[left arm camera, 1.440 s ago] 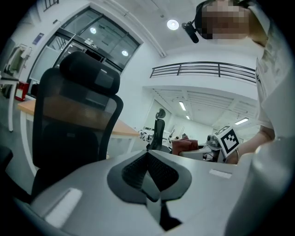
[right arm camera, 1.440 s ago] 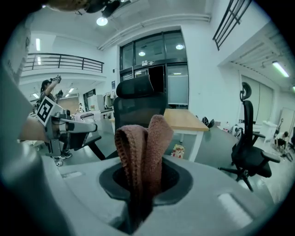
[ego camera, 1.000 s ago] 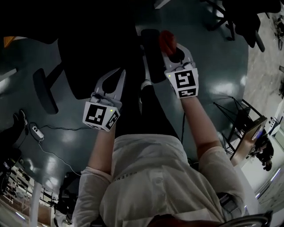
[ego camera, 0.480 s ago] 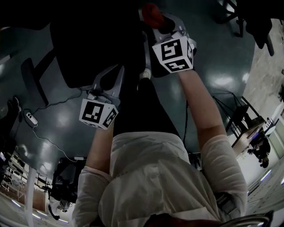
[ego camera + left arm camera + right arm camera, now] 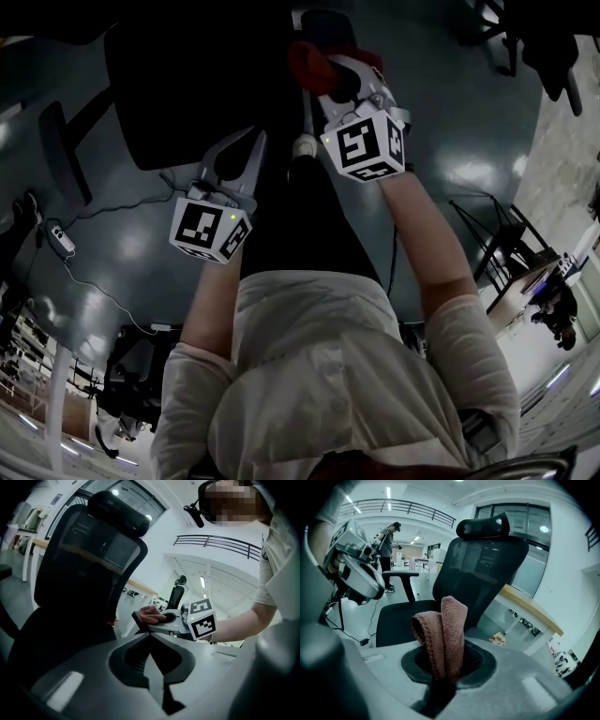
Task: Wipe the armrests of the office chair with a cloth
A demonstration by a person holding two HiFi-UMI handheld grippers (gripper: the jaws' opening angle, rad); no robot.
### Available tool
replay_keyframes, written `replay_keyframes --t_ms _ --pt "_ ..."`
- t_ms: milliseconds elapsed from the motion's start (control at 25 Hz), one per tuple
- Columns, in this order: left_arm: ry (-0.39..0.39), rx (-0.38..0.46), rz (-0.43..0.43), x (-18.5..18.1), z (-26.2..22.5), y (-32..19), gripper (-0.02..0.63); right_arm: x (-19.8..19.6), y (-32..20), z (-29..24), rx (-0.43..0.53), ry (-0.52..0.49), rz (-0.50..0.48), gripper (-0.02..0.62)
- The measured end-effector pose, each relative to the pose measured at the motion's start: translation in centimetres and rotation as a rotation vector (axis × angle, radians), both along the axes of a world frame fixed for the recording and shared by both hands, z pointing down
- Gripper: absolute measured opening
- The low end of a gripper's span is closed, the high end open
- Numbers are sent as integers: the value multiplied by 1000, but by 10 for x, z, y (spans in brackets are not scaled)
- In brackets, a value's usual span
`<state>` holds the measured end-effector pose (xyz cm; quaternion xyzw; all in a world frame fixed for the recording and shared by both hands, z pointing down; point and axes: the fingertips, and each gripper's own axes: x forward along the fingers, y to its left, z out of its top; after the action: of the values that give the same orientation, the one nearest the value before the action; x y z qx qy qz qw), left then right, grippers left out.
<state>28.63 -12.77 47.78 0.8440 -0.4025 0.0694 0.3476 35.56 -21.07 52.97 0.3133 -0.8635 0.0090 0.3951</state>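
Rust-red cloth (image 5: 446, 625), clamped in the right gripper (image 5: 445, 672) by its fingers, has pushed forward, then slipped back along the armrest (image 5: 137, 619) beneath those fingers, so wiping looks under way. Left gripper (image 5: 151, 637) hangs alongside, fingers together, empty.

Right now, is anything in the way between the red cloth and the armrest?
Nothing visible does. The right claw is shut on the pinkish-red terry cloth, which seems to lie right against the black office chair's armrest.
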Motion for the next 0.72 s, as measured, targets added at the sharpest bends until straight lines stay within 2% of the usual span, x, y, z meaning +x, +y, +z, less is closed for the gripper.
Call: replay_keyframes --t_ms 200,400,600,720 --pt "-2 4 11 15 -1 19 17 6 37 -4 -2 -15 -11 55" --pt "-12 -6 -1 25 4 40 17 13 95 -7 -34 -71 1 55" --pt "-18 -10 -6 37 5 54 17 21 141 -8 -99 -132 7 55" --pt "-7 -1 -6 47 0 55 17 25 162 -2 -188 -122 -28 54"
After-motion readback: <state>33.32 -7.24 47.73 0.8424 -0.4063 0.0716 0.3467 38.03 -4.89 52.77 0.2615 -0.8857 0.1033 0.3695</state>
